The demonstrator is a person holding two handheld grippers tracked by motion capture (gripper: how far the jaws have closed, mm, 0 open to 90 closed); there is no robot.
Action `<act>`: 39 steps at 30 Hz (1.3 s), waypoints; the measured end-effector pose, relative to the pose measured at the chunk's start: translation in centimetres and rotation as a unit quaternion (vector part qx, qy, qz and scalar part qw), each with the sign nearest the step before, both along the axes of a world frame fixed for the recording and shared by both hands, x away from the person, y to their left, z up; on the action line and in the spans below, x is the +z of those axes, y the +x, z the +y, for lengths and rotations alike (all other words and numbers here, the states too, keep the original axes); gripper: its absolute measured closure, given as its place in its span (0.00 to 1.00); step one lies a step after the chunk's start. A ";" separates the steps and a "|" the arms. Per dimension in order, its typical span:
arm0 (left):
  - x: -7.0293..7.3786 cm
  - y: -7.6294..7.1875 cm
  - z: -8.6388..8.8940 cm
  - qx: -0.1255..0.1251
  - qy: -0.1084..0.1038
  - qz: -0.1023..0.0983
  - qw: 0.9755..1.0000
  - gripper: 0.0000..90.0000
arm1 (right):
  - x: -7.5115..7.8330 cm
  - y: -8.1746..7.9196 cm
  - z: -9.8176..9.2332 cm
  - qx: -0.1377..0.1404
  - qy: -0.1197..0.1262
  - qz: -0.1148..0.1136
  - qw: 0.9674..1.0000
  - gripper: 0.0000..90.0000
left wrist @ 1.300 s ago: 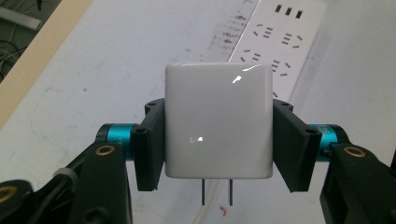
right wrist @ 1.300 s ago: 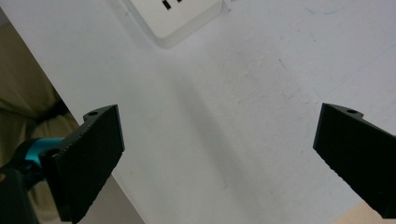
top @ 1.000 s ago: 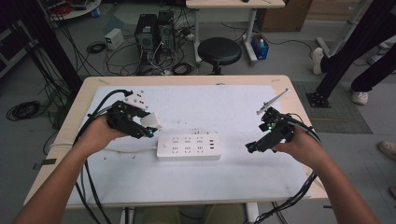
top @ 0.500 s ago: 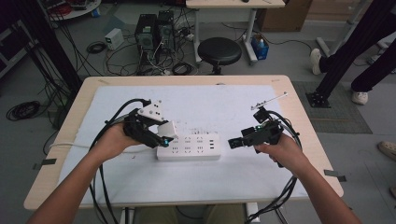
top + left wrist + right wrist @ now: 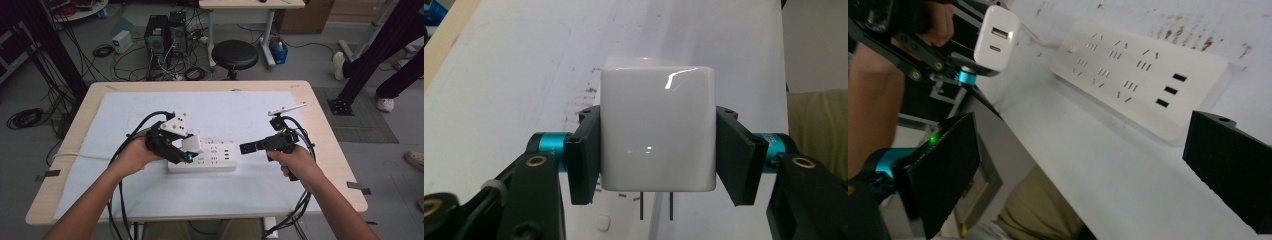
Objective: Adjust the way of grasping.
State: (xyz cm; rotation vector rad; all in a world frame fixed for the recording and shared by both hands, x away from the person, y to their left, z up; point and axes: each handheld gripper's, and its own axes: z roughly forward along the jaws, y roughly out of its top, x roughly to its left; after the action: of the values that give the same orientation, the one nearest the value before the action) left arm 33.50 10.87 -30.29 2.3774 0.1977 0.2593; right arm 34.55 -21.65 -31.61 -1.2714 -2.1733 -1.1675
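glossy white cube charger [image 5: 658,135] with two metal prongs showing underneath.

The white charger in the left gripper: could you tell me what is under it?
Two metal prongs stick out beneath the white charger, over the power strip. The charger hides the socket below.

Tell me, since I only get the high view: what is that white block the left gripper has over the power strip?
Observer: A charger, clamped in the left gripper; two bare metal prongs stick out underneath.
Operator: Any ports on it?
Observer: Two, on the face seen in the right gripper view.
Operator: Is the right gripper holding something?
Observer: No. The right gripper is wide open, looking at the power strip.
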 end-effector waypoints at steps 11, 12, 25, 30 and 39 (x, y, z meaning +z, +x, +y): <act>-0.4 -0.3 -2.1 -0.021 -0.019 -0.005 1.000 0.47 | -0.4 0.0 1.0 -0.006 0.028 0.039 0.999 0.04; -0.5 -0.4 -2.4 -0.023 -0.020 -0.005 1.000 0.47 | -0.4 0.0 1.2 -0.005 0.029 0.040 0.999 0.04; -0.6 -0.7 -5.3 -0.045 -0.022 -0.014 0.999 0.47 | -0.9 0.3 3.6 0.003 0.034 0.065 0.997 0.06; -0.7 -0.8 -5.9 -0.048 -0.020 -0.015 0.999 0.47 | -1.2 0.4 4.2 0.007 0.033 0.074 0.997 0.09; -0.7 -0.9 -6.2 -0.048 -0.020 -0.019 0.998 0.47 | -1.5 0.5 4.6 0.010 0.051 0.073 0.996 0.29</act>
State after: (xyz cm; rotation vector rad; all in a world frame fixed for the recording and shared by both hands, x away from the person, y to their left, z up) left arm 32.65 4.68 -31.01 2.3323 0.0693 0.2521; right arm 35.10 -17.08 -33.11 -1.2470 -1.9907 -1.1252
